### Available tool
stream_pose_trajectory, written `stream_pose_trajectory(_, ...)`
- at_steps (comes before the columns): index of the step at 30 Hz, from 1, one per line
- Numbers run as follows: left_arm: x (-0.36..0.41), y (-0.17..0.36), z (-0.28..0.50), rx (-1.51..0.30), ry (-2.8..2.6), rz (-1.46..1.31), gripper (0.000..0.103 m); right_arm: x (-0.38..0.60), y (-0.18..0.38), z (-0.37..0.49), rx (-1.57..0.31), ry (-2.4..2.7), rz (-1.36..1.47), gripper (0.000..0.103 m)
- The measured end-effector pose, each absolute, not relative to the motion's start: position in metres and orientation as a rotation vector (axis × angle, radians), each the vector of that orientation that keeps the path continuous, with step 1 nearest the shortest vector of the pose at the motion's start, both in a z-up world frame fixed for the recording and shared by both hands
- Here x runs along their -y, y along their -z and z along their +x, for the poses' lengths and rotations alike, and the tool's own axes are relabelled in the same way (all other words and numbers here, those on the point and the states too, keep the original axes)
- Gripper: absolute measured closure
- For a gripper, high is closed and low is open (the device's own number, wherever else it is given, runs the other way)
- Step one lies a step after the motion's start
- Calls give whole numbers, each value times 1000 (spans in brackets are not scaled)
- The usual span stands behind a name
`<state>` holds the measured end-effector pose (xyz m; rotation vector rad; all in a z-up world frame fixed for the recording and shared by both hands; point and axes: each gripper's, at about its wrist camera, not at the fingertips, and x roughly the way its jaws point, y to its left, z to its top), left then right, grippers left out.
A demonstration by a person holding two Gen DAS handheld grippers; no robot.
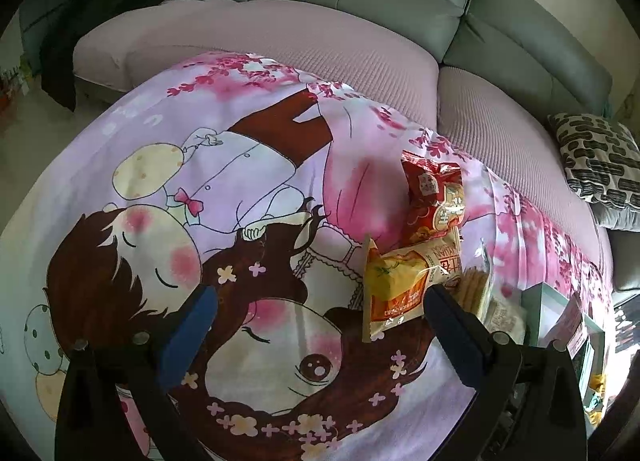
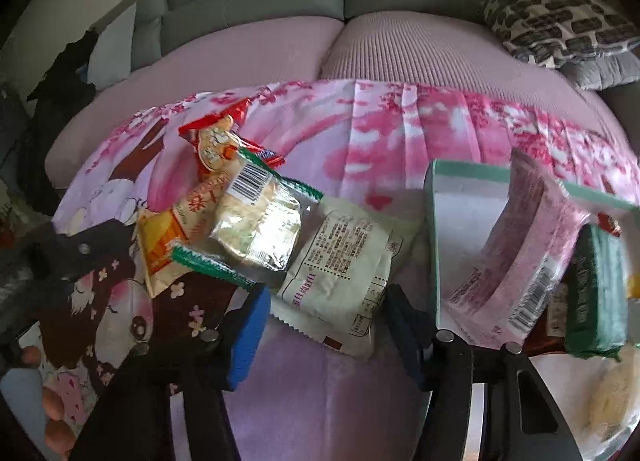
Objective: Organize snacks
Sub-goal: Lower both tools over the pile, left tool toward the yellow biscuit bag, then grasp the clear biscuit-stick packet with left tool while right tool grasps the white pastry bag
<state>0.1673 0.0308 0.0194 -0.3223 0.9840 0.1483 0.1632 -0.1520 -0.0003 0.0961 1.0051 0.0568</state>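
In the right wrist view a white snack packet [image 2: 340,273] lies flat on the cartoon-print cloth [image 2: 320,381], its near end between the blue pads of my right gripper [image 2: 327,293]. The pads flank it closely and it does not look squeezed. A clear packet with green ends [image 2: 258,229] overlaps it, beside a yellow packet [image 2: 162,239] and a red packet [image 2: 212,141]. My left gripper [image 1: 320,293] hangs open over the cloth [image 1: 200,181], with the yellow packet [image 1: 394,285] just inside its right finger [image 1: 452,321]. The red packet [image 1: 434,197] lies beyond.
A teal-rimmed white box [image 2: 434,221] stands right of the white packet, holding a leaning pink packet [image 2: 520,245] and a green packet [image 2: 596,293]. Behind the cloth runs a pink-covered sofa [image 1: 280,33] with a patterned cushion [image 2: 556,21]. A hand [image 2: 52,401] shows at the lower left.
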Motion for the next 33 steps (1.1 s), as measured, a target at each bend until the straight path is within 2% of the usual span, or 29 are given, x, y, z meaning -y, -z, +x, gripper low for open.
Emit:
stream_pose_trajectory(15,-31,-19,168,-983,-152,-313,1,147,1,172,-954,-9,93,40)
stream_pose_trajectory(24,-25,-24,169,-974,-147,-289,1,148,2,170,-953,-11,88,45)
stream_pose_trajectory(33,-7,-29,171,-959,-76,-265,1,148,1,154,-980,-40,82,45)
